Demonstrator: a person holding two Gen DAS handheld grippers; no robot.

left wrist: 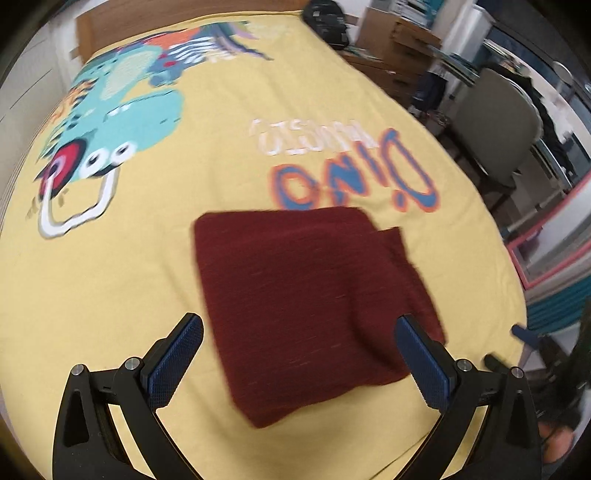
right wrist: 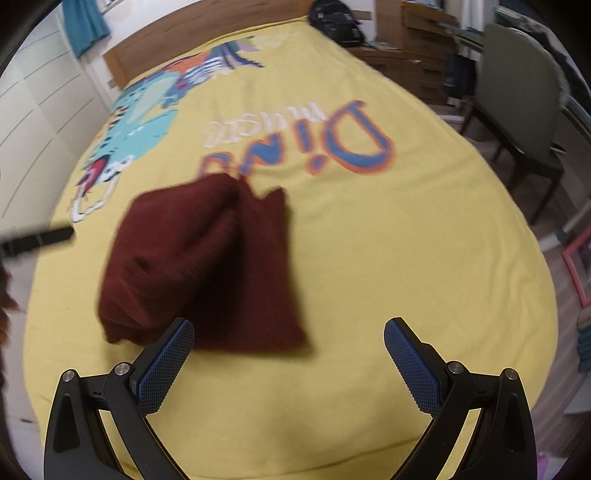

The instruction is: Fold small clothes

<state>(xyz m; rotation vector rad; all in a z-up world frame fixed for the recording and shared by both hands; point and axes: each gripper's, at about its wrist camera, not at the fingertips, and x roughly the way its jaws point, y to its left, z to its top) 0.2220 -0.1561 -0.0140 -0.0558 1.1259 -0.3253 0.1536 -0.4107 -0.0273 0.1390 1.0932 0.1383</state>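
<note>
A dark red knitted garment (left wrist: pixel 306 295) lies folded into a rough rectangle on the yellow bedspread (left wrist: pixel 129 295). My left gripper (left wrist: pixel 299 332) is open and empty, hovering just above the near part of the garment, with its blue-padded fingers on either side of it. In the right wrist view the garment (right wrist: pixel 199 266) lies left of centre. My right gripper (right wrist: pixel 288 332) is open and empty, with its left finger over the garment's near right corner. The left gripper's black finger (right wrist: pixel 40 238) pokes in at the left edge there.
The bedspread (right wrist: pixel 406 277) has a dinosaur print (left wrist: pixel 122 110) and "Dino" lettering (right wrist: pixel 306 147). A wooden headboard (right wrist: pixel 207 29) and a black bag (right wrist: pixel 336 20) are at the far end. A grey chair (right wrist: pixel 524 96) and wooden drawers (left wrist: pixel 391 62) stand right of the bed.
</note>
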